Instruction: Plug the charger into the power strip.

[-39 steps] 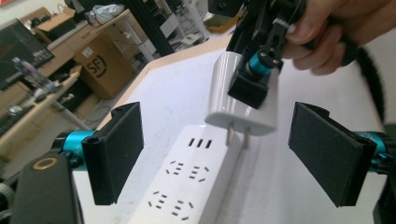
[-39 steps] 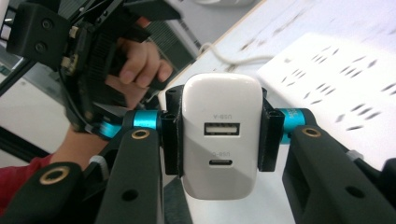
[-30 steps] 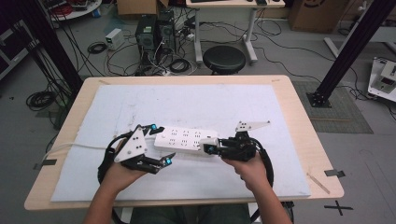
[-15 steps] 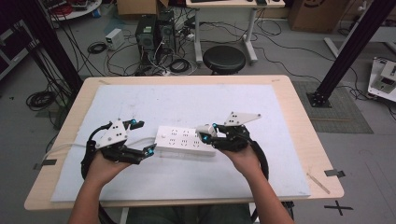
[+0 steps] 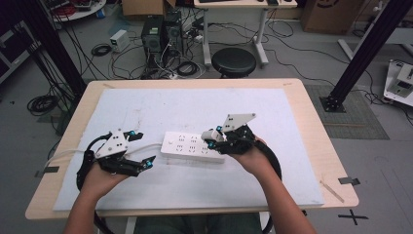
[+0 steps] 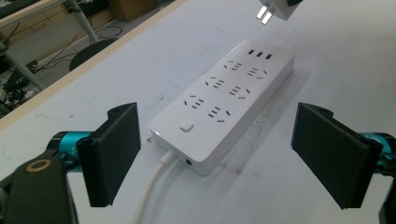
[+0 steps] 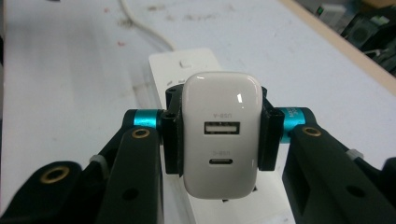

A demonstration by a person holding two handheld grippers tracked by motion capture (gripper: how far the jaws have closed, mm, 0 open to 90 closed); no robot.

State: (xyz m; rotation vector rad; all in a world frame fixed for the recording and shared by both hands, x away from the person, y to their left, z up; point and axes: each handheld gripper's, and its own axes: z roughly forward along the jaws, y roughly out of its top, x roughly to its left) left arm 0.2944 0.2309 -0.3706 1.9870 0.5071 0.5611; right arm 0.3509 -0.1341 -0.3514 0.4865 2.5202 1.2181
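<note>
Gripping a white charger just above the power strip, right gripper jaws clamped; left gripper beside the strip, jaws spread wide.

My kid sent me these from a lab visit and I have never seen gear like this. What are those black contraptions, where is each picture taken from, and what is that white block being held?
There is no robot here: a person sits at a wooden table covered by a pale mat and holds a hand-operated grasping tool in each hand. The wide picture comes from a fixed camera above the person. The other two come from small cameras riding on each tool, looking along its black jaws.

On the mat lies a white power strip with its cord.

The left tool has its jaws wide apart, holding nothing, aimed at the strip's switch end.

The right tool is clamped on a white USB charger. The left tool's view shows the charger's two prongs in the air above the strip's far end, not plugged in.
</note>
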